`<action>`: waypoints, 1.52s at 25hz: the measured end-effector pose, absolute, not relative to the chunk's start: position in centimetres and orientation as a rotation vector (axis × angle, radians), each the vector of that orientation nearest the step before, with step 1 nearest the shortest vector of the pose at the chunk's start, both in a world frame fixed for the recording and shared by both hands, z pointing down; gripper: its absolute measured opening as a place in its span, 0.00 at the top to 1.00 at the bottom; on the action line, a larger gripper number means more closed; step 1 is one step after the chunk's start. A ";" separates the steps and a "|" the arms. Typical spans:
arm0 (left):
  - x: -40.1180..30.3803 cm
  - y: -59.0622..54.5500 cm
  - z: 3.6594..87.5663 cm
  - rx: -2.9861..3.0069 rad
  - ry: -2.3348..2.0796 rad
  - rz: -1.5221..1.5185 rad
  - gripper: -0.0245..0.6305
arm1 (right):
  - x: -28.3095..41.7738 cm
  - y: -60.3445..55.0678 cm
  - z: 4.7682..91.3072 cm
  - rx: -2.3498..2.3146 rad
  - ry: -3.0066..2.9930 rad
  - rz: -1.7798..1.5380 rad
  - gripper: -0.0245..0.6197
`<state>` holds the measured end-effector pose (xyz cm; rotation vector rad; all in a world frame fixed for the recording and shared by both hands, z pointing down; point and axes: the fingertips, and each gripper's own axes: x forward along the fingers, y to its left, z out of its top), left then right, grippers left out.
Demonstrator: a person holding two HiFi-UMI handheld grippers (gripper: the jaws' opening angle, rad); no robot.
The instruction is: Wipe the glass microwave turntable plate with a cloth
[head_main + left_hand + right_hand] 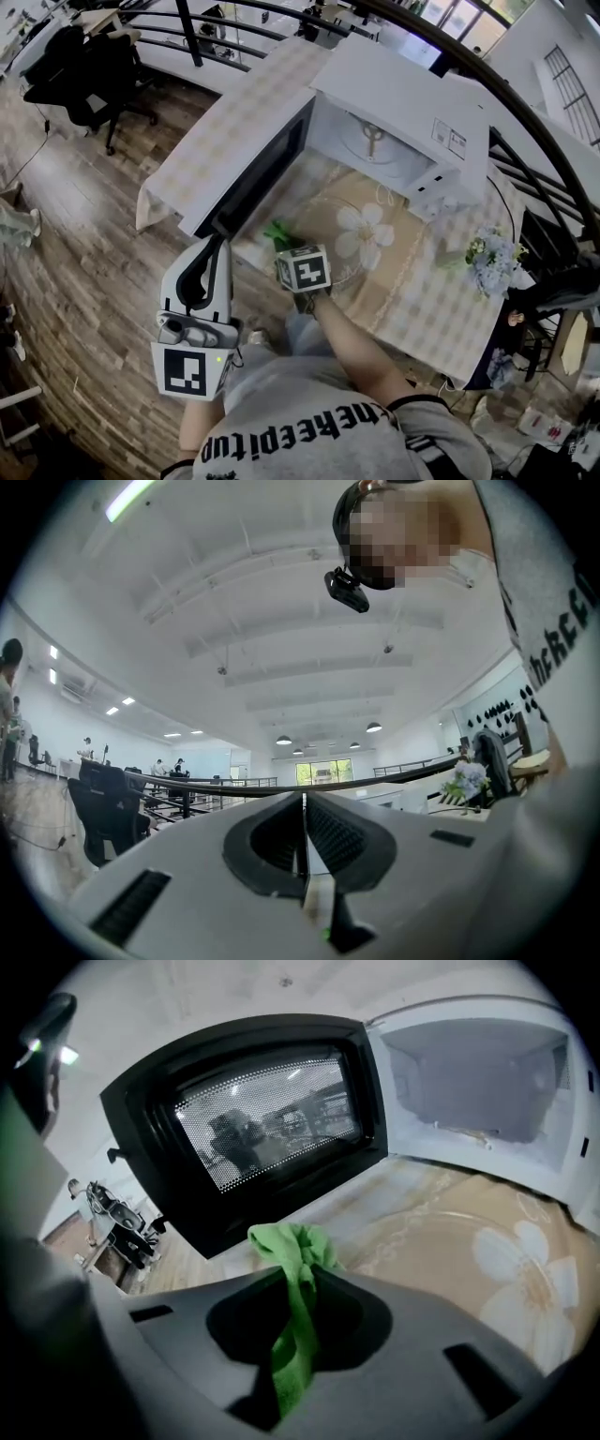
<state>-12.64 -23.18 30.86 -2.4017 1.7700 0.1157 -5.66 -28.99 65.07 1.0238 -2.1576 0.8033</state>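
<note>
The clear glass turntable plate (349,248) lies on a beige flower-print mat in front of the open microwave (403,122). In the right gripper view the plate (459,1241) shows just past the jaws. My right gripper (287,244) hovers over the plate's near left edge, shut on a bunched green cloth (278,232). The cloth (292,1251) sticks up between the jaws of my right gripper (298,1279). My left gripper (217,246) is held off the table's near left corner, and in its own view the left gripper (302,808) is shut on nothing and points out into the room.
The black microwave door (253,178) swings out to the left, close to both grippers; the door (253,1129) fills the right gripper view's left. A small bunch of pale flowers (489,258) stands at the table's right. A dark railing (525,159) runs behind the table.
</note>
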 end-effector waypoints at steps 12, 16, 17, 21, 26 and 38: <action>-12.5 -22.9 31.5 -2.438 1.779 0.097 0.94 | 1.5 -30.0 64.9 1.205 -2.098 0.836 0.89; -11.7 -22.9 31.3 -2.457 1.745 0.105 0.94 | 5.1 -30.4 64.9 1.305 -2.061 0.868 0.89; -11.5 -23.0 31.3 -2.461 1.738 0.106 0.94 | 6.1 -30.4 64.9 1.329 -2.047 0.875 0.89; -10.8 -23.1 31.2 -2.472 1.713 0.119 0.94 | 10.0 -30.3 65.2 1.422 -1.985 0.898 0.89; -10.6 -23.0 31.3 -2.480 1.709 0.110 0.94 | 14.9 -29.8 65.2 1.541 -1.903 0.918 0.89; -11.3 -22.3 31.4 -2.472 1.731 0.114 0.94 | 12.0 -28.8 64.3 1.495 -1.940 0.948 0.89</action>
